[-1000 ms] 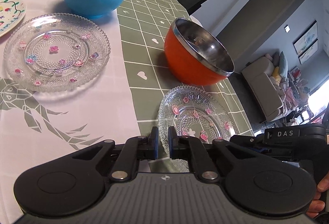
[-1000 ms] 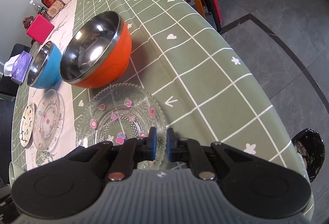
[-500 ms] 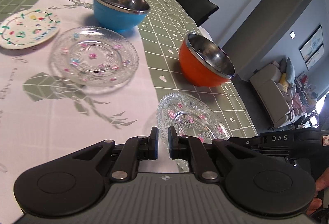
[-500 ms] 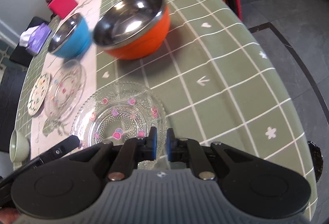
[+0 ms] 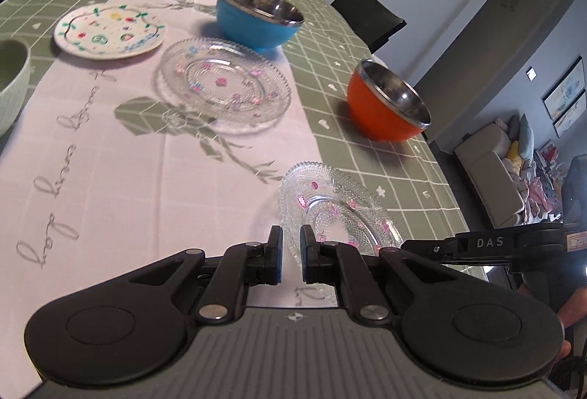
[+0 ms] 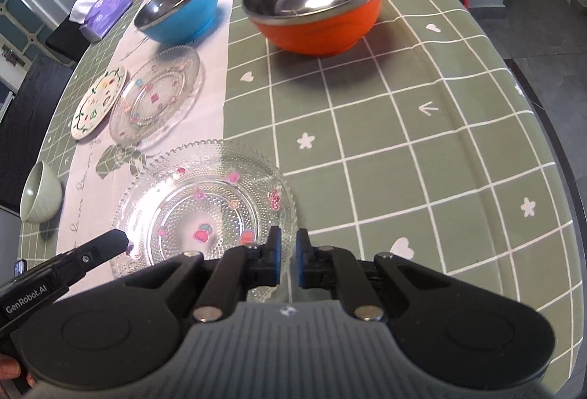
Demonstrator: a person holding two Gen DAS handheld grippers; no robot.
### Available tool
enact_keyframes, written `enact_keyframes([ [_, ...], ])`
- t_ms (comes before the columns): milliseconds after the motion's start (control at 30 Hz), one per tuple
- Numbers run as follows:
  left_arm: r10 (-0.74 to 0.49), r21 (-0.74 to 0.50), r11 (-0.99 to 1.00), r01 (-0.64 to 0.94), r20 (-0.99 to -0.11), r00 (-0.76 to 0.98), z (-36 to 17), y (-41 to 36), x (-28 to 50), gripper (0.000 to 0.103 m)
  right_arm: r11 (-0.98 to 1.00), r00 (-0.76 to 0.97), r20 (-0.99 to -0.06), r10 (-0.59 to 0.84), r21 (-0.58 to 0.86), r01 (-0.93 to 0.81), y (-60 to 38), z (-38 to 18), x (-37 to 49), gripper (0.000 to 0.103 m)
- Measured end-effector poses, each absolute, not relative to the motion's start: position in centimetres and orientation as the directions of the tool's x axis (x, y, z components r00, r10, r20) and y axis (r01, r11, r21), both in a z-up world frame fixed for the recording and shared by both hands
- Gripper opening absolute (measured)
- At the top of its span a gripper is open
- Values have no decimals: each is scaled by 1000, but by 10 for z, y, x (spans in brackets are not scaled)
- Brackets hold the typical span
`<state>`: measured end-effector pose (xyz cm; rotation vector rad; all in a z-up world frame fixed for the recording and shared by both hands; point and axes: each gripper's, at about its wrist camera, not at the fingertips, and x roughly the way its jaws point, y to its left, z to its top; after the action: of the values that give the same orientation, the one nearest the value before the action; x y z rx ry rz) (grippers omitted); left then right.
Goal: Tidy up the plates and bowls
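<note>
The left hand-held gripper [image 5: 291,254] and the right hand-held gripper [image 6: 288,257] each pinched the rim of one small glass plate [image 6: 205,204], low in both frames, apparently lifted and tilted above the surface [image 6: 403,127]. Nothing was stacked yet: the larger glass plate [image 5: 223,83], painted plate [image 5: 108,30], blue bowl [image 5: 258,17], orange bowl [image 5: 387,105] and pale green bowl [image 6: 38,193] stood apart. Most sorting seemed left to do.

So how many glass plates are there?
2: one glass plate held at its rim by both grippers, the other on the white runner beside the painted plate. None looks hidden.
</note>
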<state>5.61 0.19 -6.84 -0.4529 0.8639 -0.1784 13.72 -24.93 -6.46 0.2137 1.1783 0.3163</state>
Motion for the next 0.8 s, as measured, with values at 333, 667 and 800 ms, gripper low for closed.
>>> enact_keyframes([
  [333,-320,-447,893,-57,-716,620,-80,5,53,10,937,349,-870,347,311,-156,-244,-64,135,3],
  [667,-312,-440,896,-63,-722,618,-82,5,53,11,940,353,-872,338,294,-174,-241,-63,135,3],
  [800,-293,-425,902,-69,-723,625,-81,5,51,15,939,355,-871,339,292,-182,-240,-62,135,7],
])
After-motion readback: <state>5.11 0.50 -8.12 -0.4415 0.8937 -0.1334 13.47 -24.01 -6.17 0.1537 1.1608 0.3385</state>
